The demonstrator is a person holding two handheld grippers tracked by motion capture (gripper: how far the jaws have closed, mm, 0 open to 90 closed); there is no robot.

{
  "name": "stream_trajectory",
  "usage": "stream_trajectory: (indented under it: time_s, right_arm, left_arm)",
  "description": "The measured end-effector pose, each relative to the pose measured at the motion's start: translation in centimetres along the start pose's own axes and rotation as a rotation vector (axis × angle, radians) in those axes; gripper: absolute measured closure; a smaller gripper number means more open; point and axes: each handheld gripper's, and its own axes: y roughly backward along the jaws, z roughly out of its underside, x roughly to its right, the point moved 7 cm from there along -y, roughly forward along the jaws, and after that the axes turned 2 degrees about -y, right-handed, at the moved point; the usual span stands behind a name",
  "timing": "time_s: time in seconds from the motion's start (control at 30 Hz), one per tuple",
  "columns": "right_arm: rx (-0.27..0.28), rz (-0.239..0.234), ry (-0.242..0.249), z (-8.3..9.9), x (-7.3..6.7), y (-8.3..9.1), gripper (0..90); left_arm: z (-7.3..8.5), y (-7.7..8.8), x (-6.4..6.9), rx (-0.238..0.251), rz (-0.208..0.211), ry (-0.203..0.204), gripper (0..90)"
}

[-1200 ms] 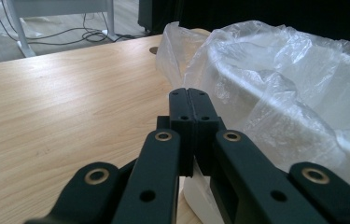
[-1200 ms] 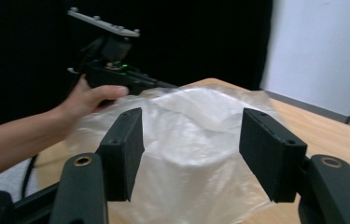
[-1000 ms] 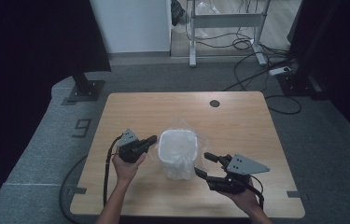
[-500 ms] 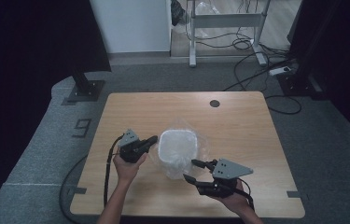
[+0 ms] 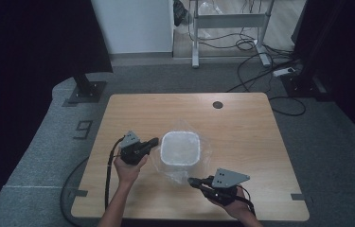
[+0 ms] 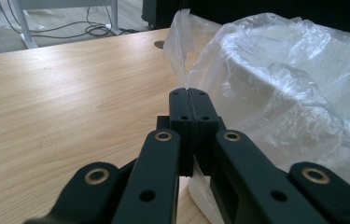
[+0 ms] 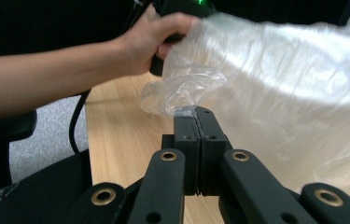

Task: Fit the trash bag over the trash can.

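High view | right hand-held gripper (image 5: 193, 180) has just closed on thin clear plastic bag (image 5: 175, 174) | left hand-held gripper (image 5: 154, 141) pinches bag too | next: pull film off white square bin (image 5: 180, 148).

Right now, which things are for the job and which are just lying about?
For the job:
- clear plastic bag, pinched by both grippers
- white bin it covers
- left gripper
- right gripper, whose fingers have just closed on the bag

Just lying about:
- power strip on the floor
- metal stand
- loose floor cables
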Motion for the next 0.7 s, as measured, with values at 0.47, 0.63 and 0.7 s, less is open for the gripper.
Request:
stream_trajectory:
  time_s: [0.47,0.63,0.7]
  right_arm:
    - [-0.030,-0.017,-0.045,3.0,0.9,-2.0,88.3]
    - [-0.024,-0.047,-0.069,3.6,1.1,-2.4,88.4]
    - [-0.015,-0.056,-0.080,3.8,1.3,-2.5,88.5]
  left_arm:
    - [0.3,-0.3,-0.2,-0.006,0.000,0.007,90.0]
    - [0.3,-0.5,-0.4,-0.006,-0.002,0.011,90.0]
    - [0.4,-0.5,-0.4,-0.009,-0.001,0.013,90.0]
